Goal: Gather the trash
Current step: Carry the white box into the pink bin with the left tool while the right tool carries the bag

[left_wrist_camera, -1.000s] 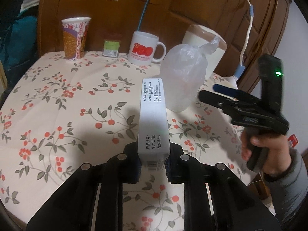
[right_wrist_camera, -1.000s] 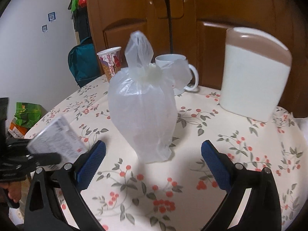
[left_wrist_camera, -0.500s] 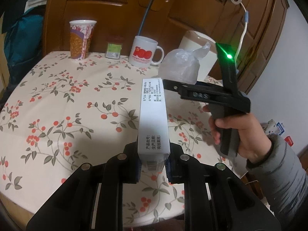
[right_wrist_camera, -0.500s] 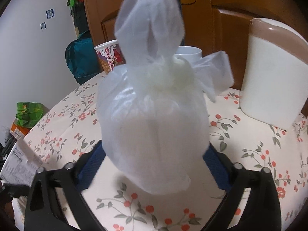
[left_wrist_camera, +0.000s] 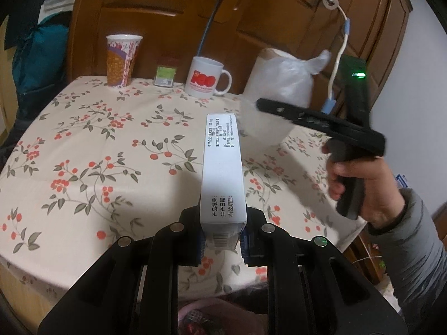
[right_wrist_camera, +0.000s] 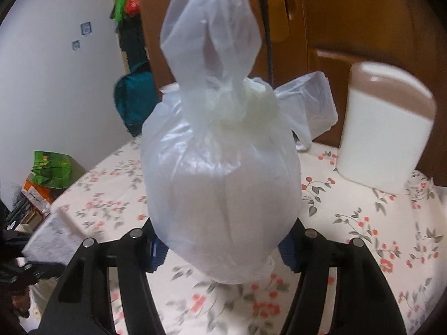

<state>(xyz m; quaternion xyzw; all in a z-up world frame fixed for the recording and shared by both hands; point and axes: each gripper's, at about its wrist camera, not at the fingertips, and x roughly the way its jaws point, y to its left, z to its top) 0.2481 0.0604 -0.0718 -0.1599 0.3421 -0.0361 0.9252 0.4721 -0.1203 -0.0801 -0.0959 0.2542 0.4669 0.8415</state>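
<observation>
The knotted plastic bag (right_wrist_camera: 220,184) fills the middle of the right wrist view and covers the blue pads of the right gripper (right_wrist_camera: 220,247), so whether they press its sides cannot be told. It hides most of the mug (right_wrist_camera: 169,88) behind it — only a sliver of rim shows. In the left wrist view the right gripper (left_wrist_camera: 282,111) and the bag's lower half (left_wrist_camera: 268,122) are smeared by motion. The print on the white box (left_wrist_camera: 222,167) is too small to read. The worktop (left_wrist_camera: 83,150) is cut off at the lower edge.

Floral-clothed table (left_wrist_camera: 83,139) carries paper cup (left_wrist_camera: 123,60), mug (left_wrist_camera: 205,76), white canister (right_wrist_camera: 382,128).
</observation>
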